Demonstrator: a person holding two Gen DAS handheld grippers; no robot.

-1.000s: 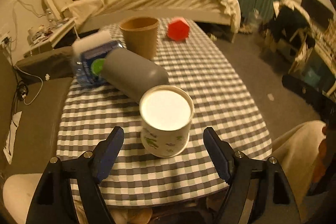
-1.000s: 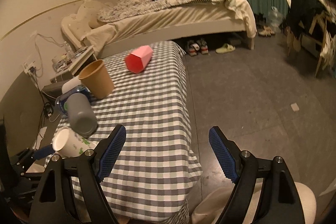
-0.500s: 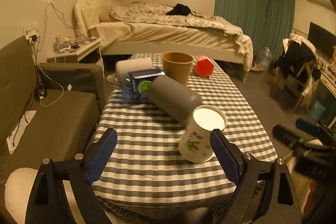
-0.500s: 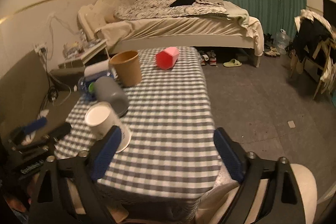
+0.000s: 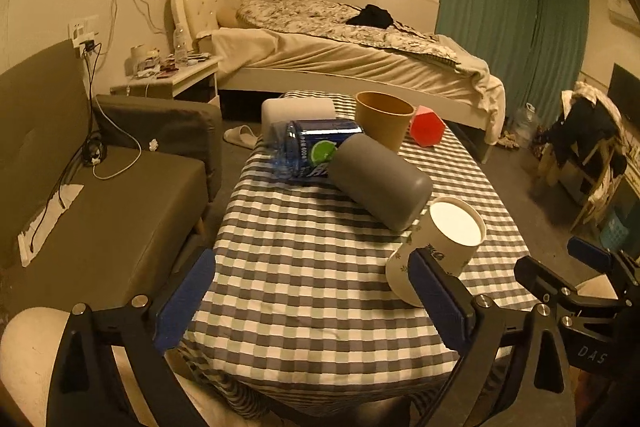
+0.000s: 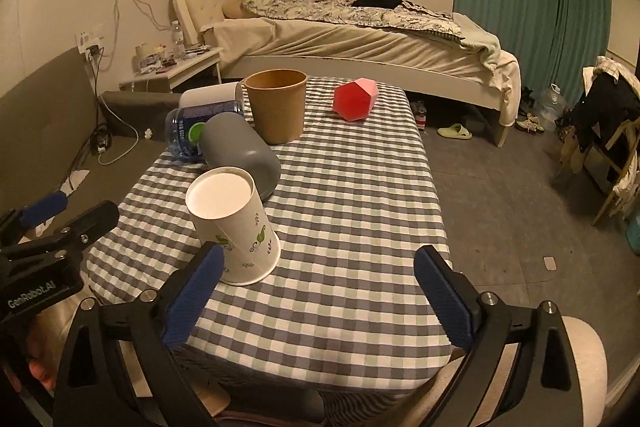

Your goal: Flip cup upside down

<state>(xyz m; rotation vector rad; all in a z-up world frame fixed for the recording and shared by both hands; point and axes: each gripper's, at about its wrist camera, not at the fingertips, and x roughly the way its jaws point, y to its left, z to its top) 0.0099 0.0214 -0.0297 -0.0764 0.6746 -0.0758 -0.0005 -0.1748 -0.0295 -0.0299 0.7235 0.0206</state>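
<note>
I see the white floral paper cup (image 6: pixel 234 229) mouth-down on the checked bench (image 6: pixel 352 211), touching a toppled grey tumbler (image 6: pixel 240 151), brown paper cup (image 6: pixel 276 109) upright, empty, my left hand-held gripper (image 5: pixel 316 301) and right hand-held gripper (image 6: pixel 320 301) both spread wide, holding nothing

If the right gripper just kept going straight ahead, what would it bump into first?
Probably nothing soon. The right gripper points over bare checkered tablecloth; the upside-down white paper cup sits left of its path, by the left finger. Farther on, maybe the red box, but depth is unclear.
</note>
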